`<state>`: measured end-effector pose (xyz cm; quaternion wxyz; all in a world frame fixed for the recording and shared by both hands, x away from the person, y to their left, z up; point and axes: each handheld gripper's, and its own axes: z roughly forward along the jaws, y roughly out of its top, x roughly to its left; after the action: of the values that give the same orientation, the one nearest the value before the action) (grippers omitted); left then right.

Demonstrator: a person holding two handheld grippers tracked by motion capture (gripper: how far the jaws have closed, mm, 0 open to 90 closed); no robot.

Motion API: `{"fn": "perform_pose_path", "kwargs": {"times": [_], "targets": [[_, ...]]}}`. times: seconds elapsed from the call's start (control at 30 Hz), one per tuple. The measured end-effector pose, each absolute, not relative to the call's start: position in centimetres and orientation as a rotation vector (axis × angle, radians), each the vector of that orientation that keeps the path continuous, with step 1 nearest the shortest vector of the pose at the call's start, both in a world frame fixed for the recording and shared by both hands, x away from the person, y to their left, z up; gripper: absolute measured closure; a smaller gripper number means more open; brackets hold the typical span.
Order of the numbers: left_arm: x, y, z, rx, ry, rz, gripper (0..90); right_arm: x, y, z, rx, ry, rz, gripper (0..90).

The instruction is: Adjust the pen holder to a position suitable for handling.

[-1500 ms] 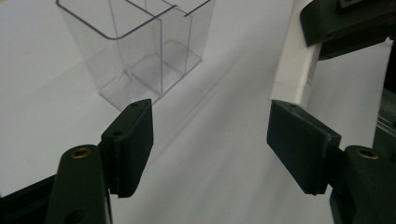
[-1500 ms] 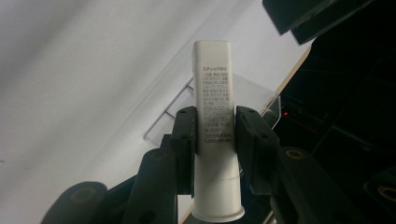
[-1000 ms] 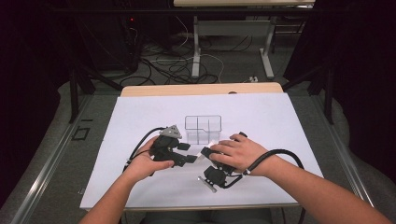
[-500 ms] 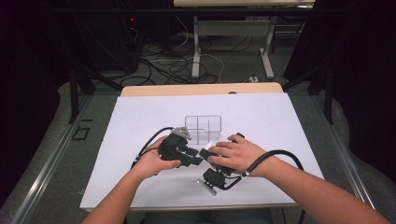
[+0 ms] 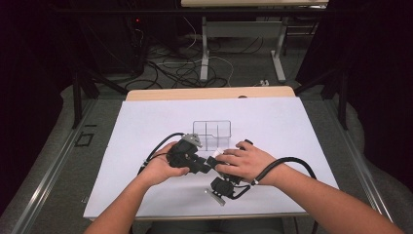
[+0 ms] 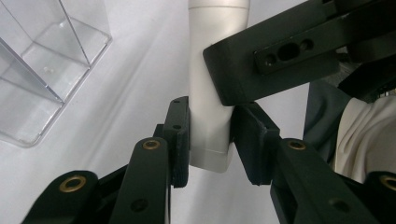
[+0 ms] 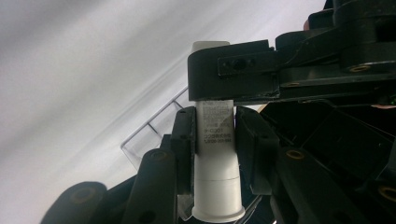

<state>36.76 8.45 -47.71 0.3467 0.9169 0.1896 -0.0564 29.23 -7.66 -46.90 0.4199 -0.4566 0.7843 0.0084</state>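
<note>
A white tube [image 6: 210,84] with a small printed label [image 7: 214,122] is held between both grippers. My left gripper [image 6: 210,135] is shut on one end of it, its pads pressed on either side. My right gripper [image 7: 214,135] is shut on the labelled part, near the flared other end. In each gripper view the other gripper's black jaw crosses the tube farther up. In the high view the left gripper [image 5: 189,155] and the right gripper [image 5: 223,186] meet at the table's middle front, with the right hand [image 5: 246,163] covering the right gripper's top.
A clear plastic box [image 5: 212,132] with several compartments stands just behind the hands, on the white sheet [image 5: 146,122] over the table. It looks empty in the left gripper view [image 6: 42,70]. Cables [image 5: 292,163] trail from both grippers. Floor cables and table legs lie beyond.
The left hand and its gripper have shifted right and closed in on the right gripper. The right hand has stayed about where it was.
</note>
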Motion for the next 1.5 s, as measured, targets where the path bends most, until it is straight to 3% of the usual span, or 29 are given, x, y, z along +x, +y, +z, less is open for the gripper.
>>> {"fn": "perform_pose_path", "kwargs": {"times": [0.23, 0.37, 0.63, 0.77, 0.93, 1.33, 1.5], "targets": [[37.1, 8.7, -47.9, 2.357, 0.516, -0.154, 68.2, 29.4, -7.5, -46.7, -1.093, 2.006, 0.027, 67.4], [37.4, 9.1, -48.0, 2.315, 0.580, -0.146, 68.3, 29.9, -7.6, -46.3, -1.056, 2.016, 0.046, 58.0], [38.0, 10.1, -47.8, 2.211, 0.733, -0.081, 68.3, 30.8, -9.4, -45.6, -0.836, 2.064, 0.194, 48.7], [38.1, 10.3, -47.4, 2.141, 0.756, -0.046, 68.3, 31.1, -10.7, -45.4, -0.648, 2.137, 0.253, 41.5], [38.2, 10.1, -46.8, 2.079, 0.756, 0.008, 68.2, 31.3, -12.0, -45.3, -0.437, 2.194, 0.357, 40.6], [39.5, 9.6, -45.8, 2.041, 0.784, 0.057, 68.2, 33.0, -14.5, -46.6, 0.035, 2.404, 0.520, 20.1], [39.8, 9.6, -46.0, 1.981, 0.807, 0.095, 68.2, 34.2, -16.3, -47.4, 0.322, 2.466, 0.644, 16.1]]}}
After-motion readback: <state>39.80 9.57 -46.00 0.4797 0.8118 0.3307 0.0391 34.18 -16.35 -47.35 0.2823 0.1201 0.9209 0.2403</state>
